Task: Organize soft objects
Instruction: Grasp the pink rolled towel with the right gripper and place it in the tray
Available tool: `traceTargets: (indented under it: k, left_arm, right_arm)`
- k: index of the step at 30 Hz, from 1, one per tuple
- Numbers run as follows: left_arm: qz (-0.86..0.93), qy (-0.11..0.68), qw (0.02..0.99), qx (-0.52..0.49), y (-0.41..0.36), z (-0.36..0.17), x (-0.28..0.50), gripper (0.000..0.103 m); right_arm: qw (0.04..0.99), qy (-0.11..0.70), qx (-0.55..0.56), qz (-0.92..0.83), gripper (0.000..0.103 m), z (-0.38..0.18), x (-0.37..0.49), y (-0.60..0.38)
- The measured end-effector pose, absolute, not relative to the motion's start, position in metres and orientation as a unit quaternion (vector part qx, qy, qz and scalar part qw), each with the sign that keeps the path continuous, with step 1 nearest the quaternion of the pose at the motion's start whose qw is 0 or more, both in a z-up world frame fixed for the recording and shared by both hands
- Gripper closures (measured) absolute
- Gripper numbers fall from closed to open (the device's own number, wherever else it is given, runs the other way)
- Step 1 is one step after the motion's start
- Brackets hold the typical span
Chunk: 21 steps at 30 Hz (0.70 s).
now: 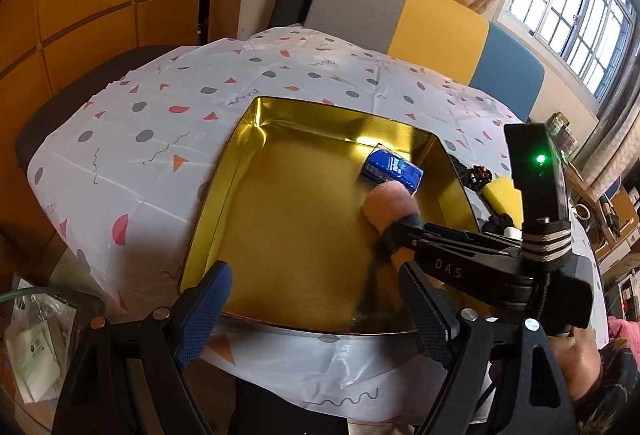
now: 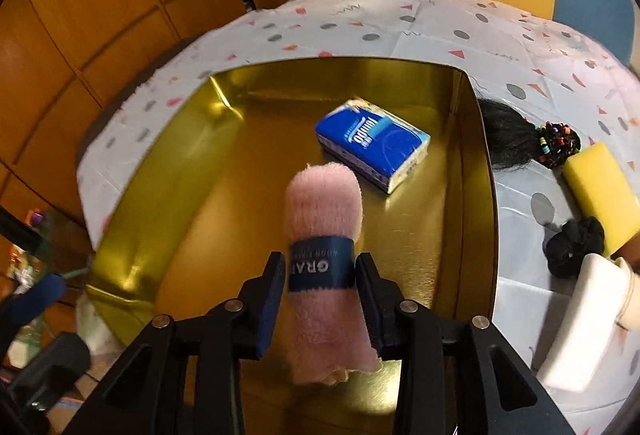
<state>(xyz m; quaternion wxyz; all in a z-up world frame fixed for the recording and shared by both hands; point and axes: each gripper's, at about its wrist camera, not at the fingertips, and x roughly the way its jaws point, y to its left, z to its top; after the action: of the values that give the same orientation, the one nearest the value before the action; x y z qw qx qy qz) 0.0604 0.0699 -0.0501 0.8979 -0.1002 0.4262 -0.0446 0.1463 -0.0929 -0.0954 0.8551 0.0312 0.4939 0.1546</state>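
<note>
R claw gripping pink towel roll by its band over gold tin: lower w/ tissue pack just ahead, release near floor; L claw wide, empty.

The rolled pink towel is motion-blurred, and the white print on its dark band is cut short by the right gripper, so only a few letters read. Its near end drops out of sight behind the jaws. The tissue pack ahead is smeared too, label unreadable. Off to the gripper's right, something white runs past the frame edge, can't tell what.
</note>
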Motion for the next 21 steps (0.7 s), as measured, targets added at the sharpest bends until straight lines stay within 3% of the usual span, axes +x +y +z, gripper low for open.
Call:
traceTargets:
  k: [3,5,6,11,21]
  left_arm:
    - [-0.046,0.426,0.899,-0.096,0.069,-0.050,0.061,0.017]
    - [-0.047,0.425,0.899,-0.096,0.068,-0.049,0.061,0.017]
    - [-0.048,0.424,0.900,-0.095,0.067,-0.048,0.061,0.017]
    - [-0.052,0.419,0.903,-0.084,0.062,-0.043,0.059,0.017]
    - [-0.076,0.406,0.909,-0.056,0.040,-0.029,0.054,0.017]
  right_arm:
    - [0.859,0.489,0.026,0.152,0.056,-0.094,0.146,-0.096]
    - [0.862,0.481,0.029,0.155,0.041,-0.089,0.143,-0.100]
    - [0.864,0.476,0.034,0.158,0.038,-0.086,0.140,-0.102]
    - [0.876,0.451,0.038,0.164,0.031,-0.071,0.126,-0.113]
    - [0.903,0.403,0.044,0.140,0.025,-0.041,0.101,-0.151]
